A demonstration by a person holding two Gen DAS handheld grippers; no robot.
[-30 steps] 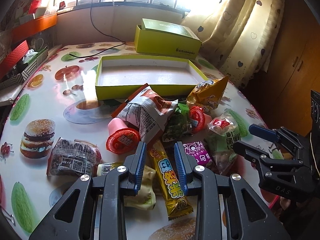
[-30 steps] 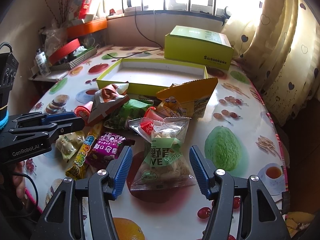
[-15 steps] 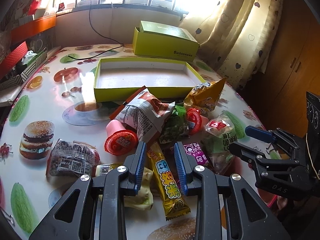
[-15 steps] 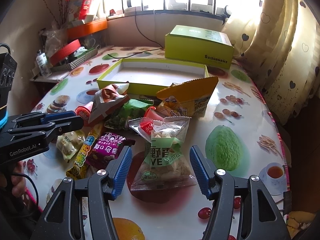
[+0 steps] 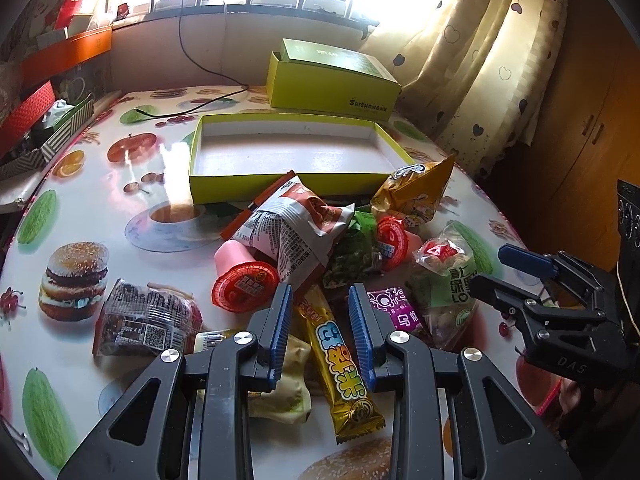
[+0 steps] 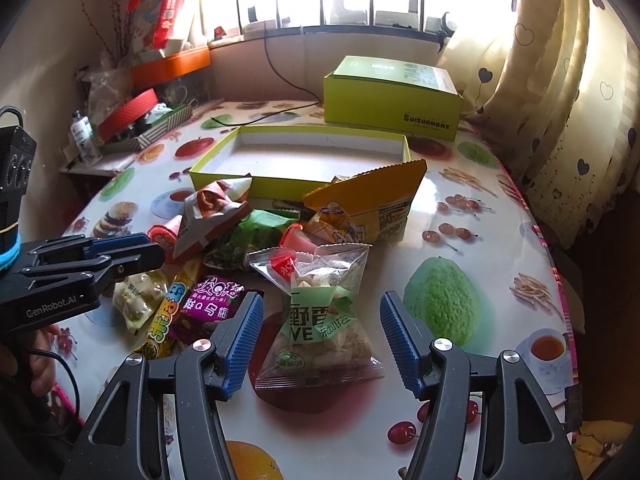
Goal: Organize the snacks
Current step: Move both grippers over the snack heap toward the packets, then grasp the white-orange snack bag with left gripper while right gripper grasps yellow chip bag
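My left tongs (image 5: pixel 320 312) hang over the near edge of the snack pile with their blue pads (image 5: pixel 280 328) only a narrow gap apart. A long yellow candy bar (image 5: pixel 340 372) lies in line with that gap, but the pads sit above it and pinch nothing. My right tongs (image 6: pixel 320 332) are spread wide, one pad on each side of a clear bag with a green label (image 6: pixel 316 320) that lies flat on the table; neither pad touches it.

The snacks sit heaped in the middle of the table (image 5: pixel 80 200), which wears a cloth printed with burgers and fruit. In the heap I see a red-lidded pink jelly cup (image 5: pixel 240 276) on its side, a crumpled white and orange bag (image 5: pixel 296 232) leaning over it, a second jelly cup (image 5: pixel 394 240), a dark green packet (image 5: pixel 356 252), a purple packet (image 6: pixel 212 308) beside the candy bar, and a yellow bag (image 6: pixel 372 208) standing at the far side. A dark wrapped snack (image 5: pixel 144 316) lies a little apart on the left.

Just behind the heap rests a shallow yellow-green tray (image 5: pixel 240 180), nothing in it. A closed yellow-green box (image 5: pixel 332 80) stands farther back, near the curtain (image 5: pixel 480 60).
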